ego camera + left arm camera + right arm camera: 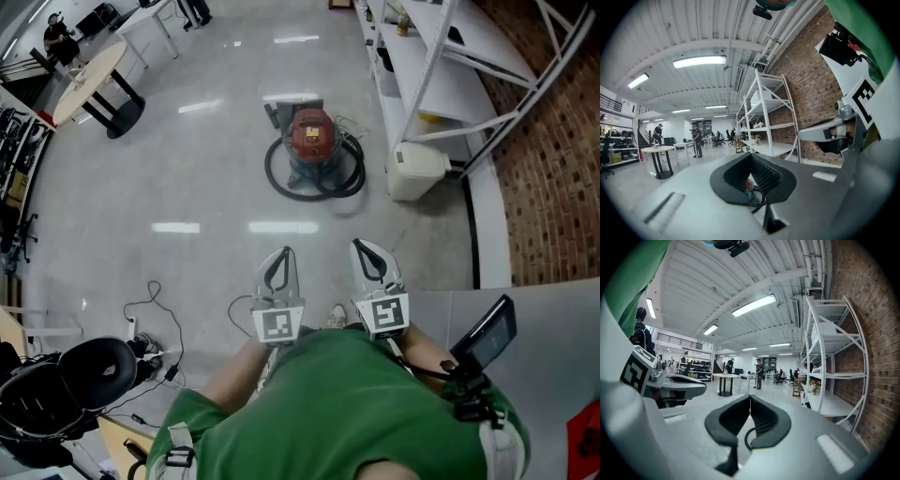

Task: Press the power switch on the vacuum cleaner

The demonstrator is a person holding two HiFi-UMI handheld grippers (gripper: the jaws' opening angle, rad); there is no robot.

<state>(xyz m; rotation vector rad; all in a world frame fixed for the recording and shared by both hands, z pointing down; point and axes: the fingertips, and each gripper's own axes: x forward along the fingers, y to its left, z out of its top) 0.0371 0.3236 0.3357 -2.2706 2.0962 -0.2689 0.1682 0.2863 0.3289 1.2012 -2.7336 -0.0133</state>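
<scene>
Red-topped canister vacuum cleaner with coiled black hose [313, 139] on floor, well ahead, roughly between left gripper [286, 253] and right gripper [359, 246]. Both jaws clenched, empty. Neither clearly nearer.

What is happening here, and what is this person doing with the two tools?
A person in a green shirt stands on a shiny floor, holding a gripper in each hand. The left gripper and the right gripper point forward, jaws together, with nothing between them. The red vacuum cleaner, ringed by its black hose, sits ahead, apart from both grippers. Its power switch is not yet being pressed.
</scene>
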